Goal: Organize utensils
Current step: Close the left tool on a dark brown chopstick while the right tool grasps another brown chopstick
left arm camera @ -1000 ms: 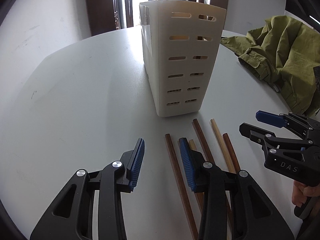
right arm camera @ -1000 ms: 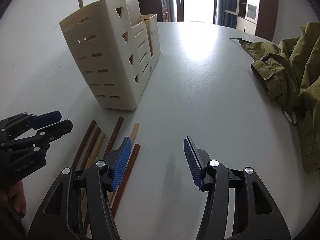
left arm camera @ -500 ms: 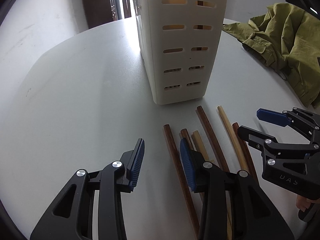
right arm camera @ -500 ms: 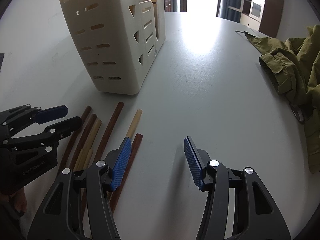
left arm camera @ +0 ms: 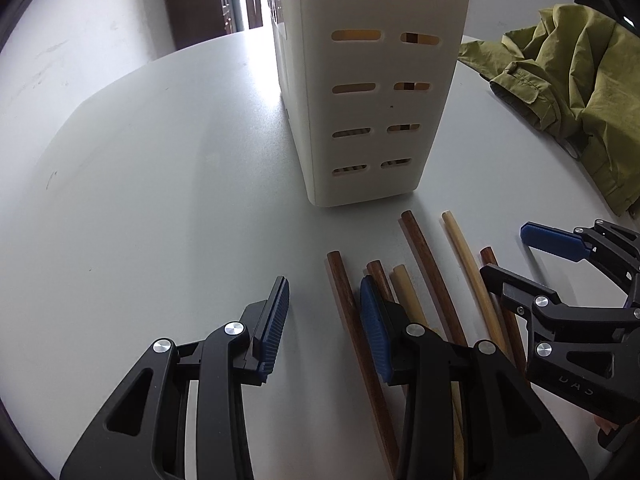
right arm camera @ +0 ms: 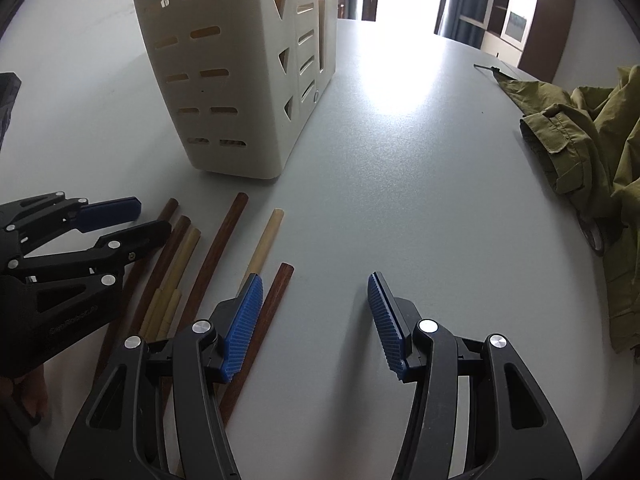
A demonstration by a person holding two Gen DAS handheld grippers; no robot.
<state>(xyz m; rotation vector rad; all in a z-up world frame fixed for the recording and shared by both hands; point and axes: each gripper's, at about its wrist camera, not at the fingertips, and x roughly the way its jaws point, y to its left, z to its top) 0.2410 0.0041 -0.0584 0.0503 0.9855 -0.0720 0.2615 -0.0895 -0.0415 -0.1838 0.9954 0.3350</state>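
Below, left tool [left arm camera: 324,316] and right tool [right arm camera: 316,320] agape, empty, above chopsticks [left arm camera: 424,264], lettering unreadable.

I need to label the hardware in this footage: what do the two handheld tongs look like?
Both are alike: the left tongs and right tongs have matte black skeletal arms with triangular cutouts, round silver pivot bolts, and blue ribbed pads on the fingertips. Faint embossed lettering marks the body. No cables or sleeves show.

Chopsticks [left arm camera: 424,276] on the table [left arm camera: 160,184] just before the utensil holder [left arm camera: 372,92], jacket [left arm camera: 580,80] off right.
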